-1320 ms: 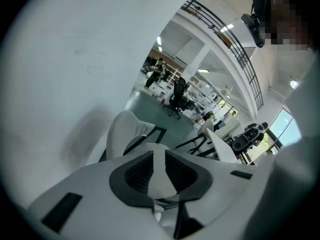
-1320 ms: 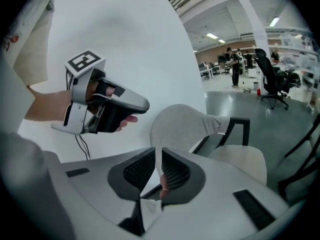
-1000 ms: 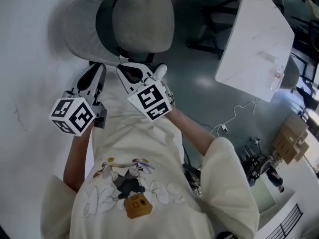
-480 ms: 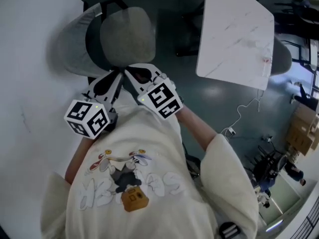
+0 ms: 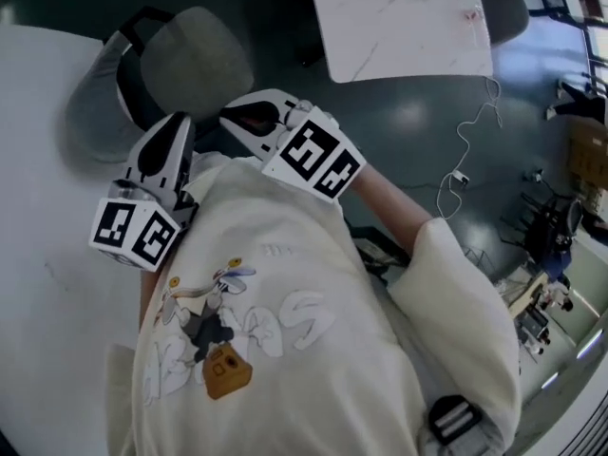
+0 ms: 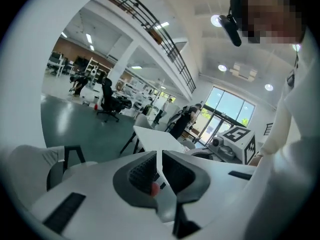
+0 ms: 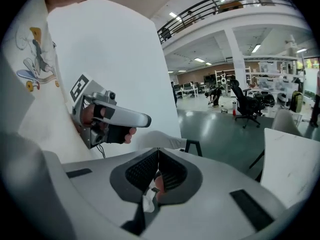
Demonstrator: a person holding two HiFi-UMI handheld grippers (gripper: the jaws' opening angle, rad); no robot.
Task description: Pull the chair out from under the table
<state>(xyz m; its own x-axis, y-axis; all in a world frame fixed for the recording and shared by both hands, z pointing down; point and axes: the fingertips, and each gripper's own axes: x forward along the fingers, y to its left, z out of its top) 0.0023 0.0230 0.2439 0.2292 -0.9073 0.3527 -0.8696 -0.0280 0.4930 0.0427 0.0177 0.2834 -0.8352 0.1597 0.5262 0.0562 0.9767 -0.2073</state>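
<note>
The chair (image 5: 195, 65) is showing grey upholstery on a black frame. The near table (image 5: 47, 236) is showing plain white, the far table (image 5: 399, 12) white with faint grey veins. The floor (image 5: 408, 131) is showing glossy dark green. The shirt (image 5: 285, 350) is showing cream with a cartoon print. The right gripper (image 7: 158, 154) is showing white, with black pads and a black-and-white marker cube.
</note>
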